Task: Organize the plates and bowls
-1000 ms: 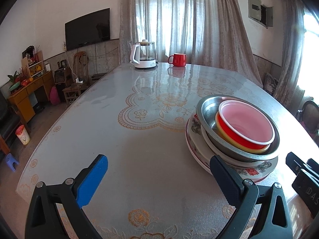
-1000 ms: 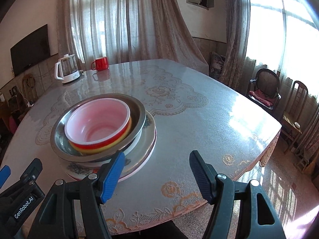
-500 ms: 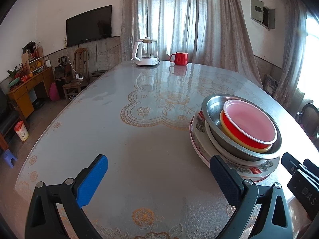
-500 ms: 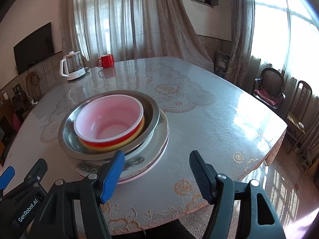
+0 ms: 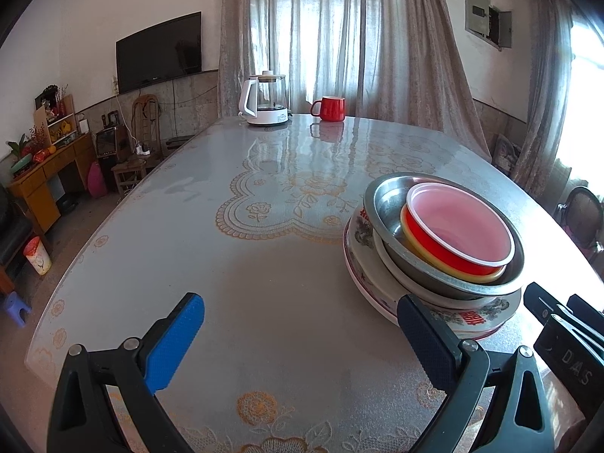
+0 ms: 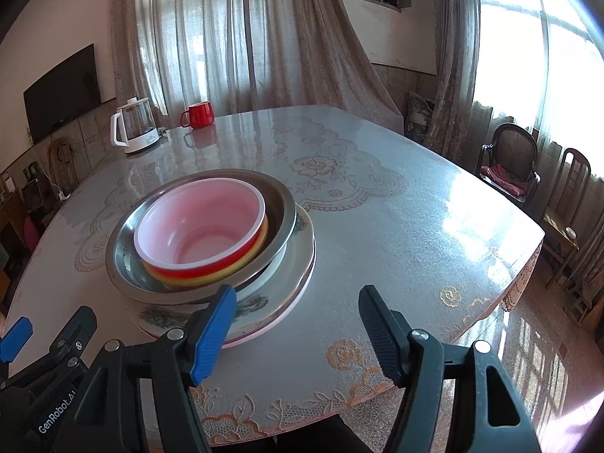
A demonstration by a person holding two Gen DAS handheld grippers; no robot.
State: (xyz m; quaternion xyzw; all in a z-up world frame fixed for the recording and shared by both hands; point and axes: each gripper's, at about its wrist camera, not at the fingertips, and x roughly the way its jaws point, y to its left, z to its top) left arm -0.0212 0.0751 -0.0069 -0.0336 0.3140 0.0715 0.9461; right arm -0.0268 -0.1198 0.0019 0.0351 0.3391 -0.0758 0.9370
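Observation:
A stack of dishes stands on the table (image 5: 245, 264), near its front edge. Patterned plates (image 5: 472, 317) lie at the bottom, with a steel bowl (image 5: 385, 207) above them. Nested in it are a yellow bowl (image 5: 415, 243) and a red bowl (image 5: 458, 226) with a pale pink inside. My left gripper (image 5: 300, 304) hovers open over bare table, left of the stack, holding nothing. My right gripper (image 6: 298, 294) is open too, just in front of the plates (image 6: 298, 234), its blue finger (image 6: 213, 334) overlapping their rim in the picture. The red bowl (image 6: 200, 226) sits on top.
A glass kettle (image 5: 266, 100) and a red mug (image 5: 330, 108) stand at the table's far end. Chairs (image 6: 509, 166) stand off the table's right side by the window. The lace-patterned table edge (image 6: 302, 411) runs close below my right gripper.
Both views have drifted only slightly. The stack and both open grippers stand as before.

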